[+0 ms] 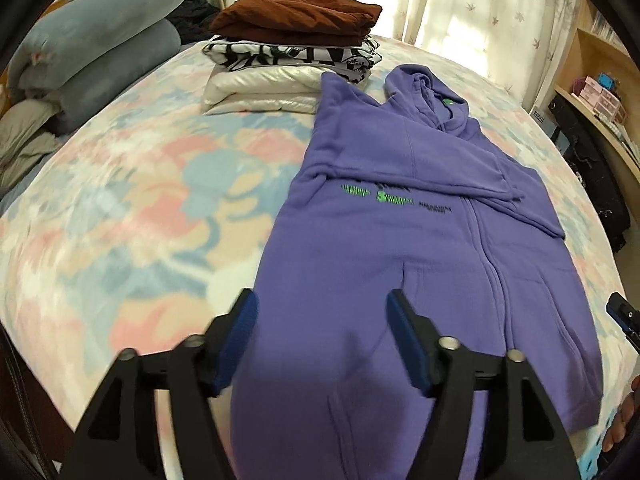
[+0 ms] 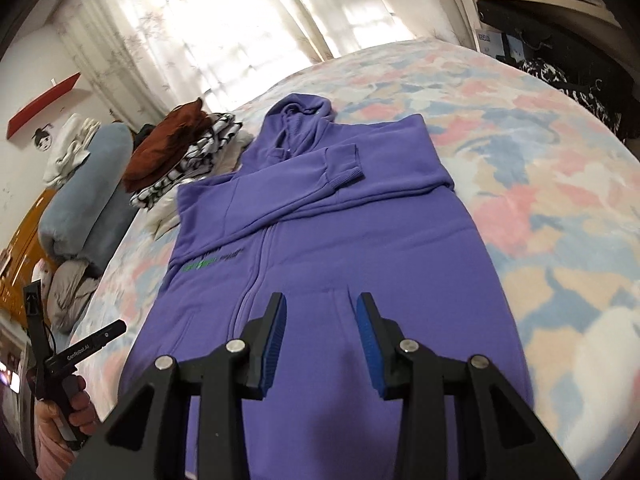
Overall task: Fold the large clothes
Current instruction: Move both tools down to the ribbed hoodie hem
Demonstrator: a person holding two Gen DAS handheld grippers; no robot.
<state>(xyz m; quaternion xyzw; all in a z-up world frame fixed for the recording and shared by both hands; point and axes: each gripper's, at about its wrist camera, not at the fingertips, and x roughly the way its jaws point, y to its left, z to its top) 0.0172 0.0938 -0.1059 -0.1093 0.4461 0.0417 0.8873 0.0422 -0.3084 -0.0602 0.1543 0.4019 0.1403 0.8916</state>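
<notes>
A purple zip hoodie point(image 1: 400, 240) point(image 2: 340, 248) lies flat, front up, on the bed. Both sleeves are folded across its chest and the hood points toward the curtains. Green lettering runs across the chest. My left gripper point(image 1: 322, 304) hovers over the hoodie's lower left part near the hem, open, with nothing between its blue pads. My right gripper point(image 2: 321, 302) is also open and empty, over the lower middle of the hoodie beside the zip. A hand point(image 2: 76, 400) holding the left gripper's handle shows at the lower left of the right wrist view.
A stack of folded clothes point(image 1: 296, 16), brown on top, stands beyond the hoodie's left shoulder. Blue bolsters point(image 1: 100, 48) and bedding lie at the far left. The floral bedsheet point(image 1: 120, 220) spreads to both sides. Wooden shelves point(image 1: 600, 92) stand past the bed's right edge.
</notes>
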